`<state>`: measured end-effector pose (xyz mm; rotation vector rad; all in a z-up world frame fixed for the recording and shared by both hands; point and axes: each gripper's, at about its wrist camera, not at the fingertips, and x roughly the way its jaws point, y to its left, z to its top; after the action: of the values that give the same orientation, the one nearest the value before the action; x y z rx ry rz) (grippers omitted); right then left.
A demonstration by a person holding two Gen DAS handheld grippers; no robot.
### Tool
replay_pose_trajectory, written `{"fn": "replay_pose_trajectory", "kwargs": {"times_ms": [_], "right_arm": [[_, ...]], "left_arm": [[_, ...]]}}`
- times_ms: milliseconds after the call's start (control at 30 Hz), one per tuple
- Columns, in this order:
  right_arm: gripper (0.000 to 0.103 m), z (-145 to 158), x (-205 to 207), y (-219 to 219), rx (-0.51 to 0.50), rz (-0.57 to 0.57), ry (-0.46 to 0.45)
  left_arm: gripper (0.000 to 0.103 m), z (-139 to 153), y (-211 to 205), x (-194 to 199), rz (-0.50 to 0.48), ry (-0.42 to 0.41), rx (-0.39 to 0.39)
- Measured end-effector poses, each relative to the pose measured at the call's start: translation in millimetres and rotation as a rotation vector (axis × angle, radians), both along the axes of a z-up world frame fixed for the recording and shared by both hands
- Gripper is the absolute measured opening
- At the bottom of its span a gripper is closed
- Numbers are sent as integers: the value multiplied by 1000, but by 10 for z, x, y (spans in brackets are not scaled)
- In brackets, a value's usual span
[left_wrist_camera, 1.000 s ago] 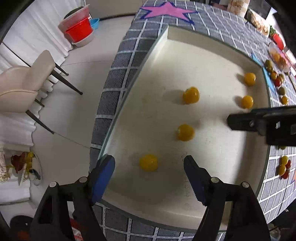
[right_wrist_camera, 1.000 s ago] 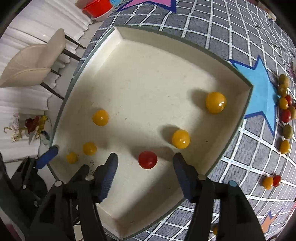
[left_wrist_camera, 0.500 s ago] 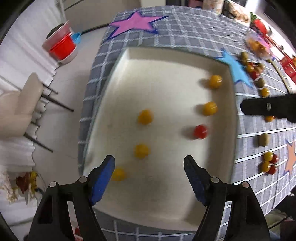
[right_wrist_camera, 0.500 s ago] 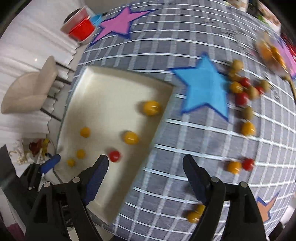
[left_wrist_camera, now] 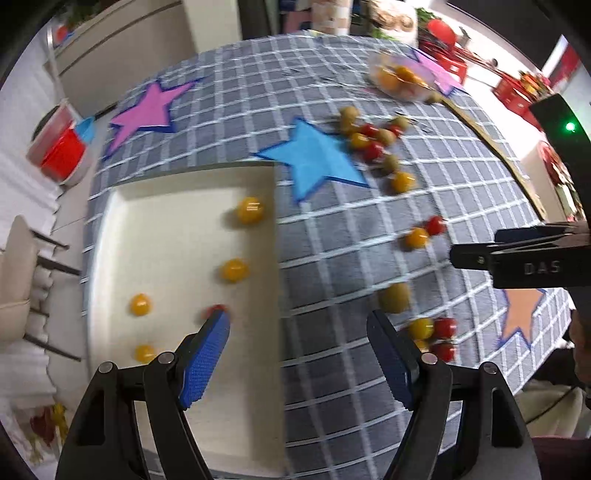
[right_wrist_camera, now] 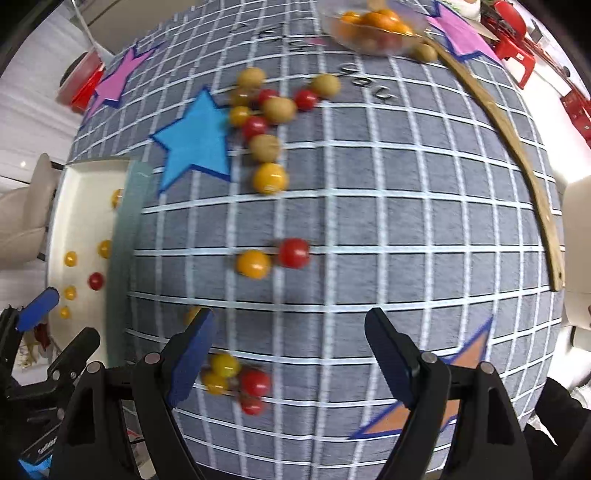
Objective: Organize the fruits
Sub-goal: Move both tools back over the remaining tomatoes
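Both grippers are pointing down over the surface, which has a grey checked cloth with coloured stars on it. The left gripper has its blue fingers spread wide apart with nothing between them, and it sits over the right edge of the cream tray. The right gripper is the same deal: fingers wide apart, empty, only bare cloth in the gap.

Where the fruit is: the tray sits at the left end of the surface and holds four yellow tomatoes, the biggest-looking one near the tray's far right corner, plus one red tomato that the left wrist view mostly hides behind the left finger. Everything else lies loose on the cloth. There's a mixed cluster of red, yellow and greenish ones just right of the blue star, touching each other in places. A yellow and red pair sits side by side in the middle of the cloth. Another small bunch of yellow and red ones sits just by the right gripper's left finger, a bit blurred. A clear bowl with orange fruit is at the far end, next to a long wooden strip.
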<state>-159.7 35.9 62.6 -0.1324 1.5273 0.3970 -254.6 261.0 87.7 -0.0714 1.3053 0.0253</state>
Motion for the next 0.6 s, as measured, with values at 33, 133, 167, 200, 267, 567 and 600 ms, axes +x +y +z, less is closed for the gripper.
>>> {"fn": "replay_pose_trajectory", "kwargs": {"times_ms": [33,133,167,200,267,567,600], "right_arm": [[85,-13,2,-54,-5,2,-1],[85,-63,-7,-192,-8,11,6],[85,-77,-5,-248,-7,15,9],[85,-90,-1,-303,-7,22,11],[85,-95,-5,-413,-1,38,12],[80,-201,27,-319,16,128,2],[79,-241,51,-239,17,132,4]], "left_arm": [[78,-36,-70,34,-12,13,-17],[78,-173,-231,130,-40,60,-58],[78,-210,-263,143,-42,68,-62],[78,-261,-306,170,-42,78,-63],[78,-348,-367,211,-43,92,-59],[78,-566,-553,308,-42,119,0],[78,-581,-569,317,-41,122,2]]}}
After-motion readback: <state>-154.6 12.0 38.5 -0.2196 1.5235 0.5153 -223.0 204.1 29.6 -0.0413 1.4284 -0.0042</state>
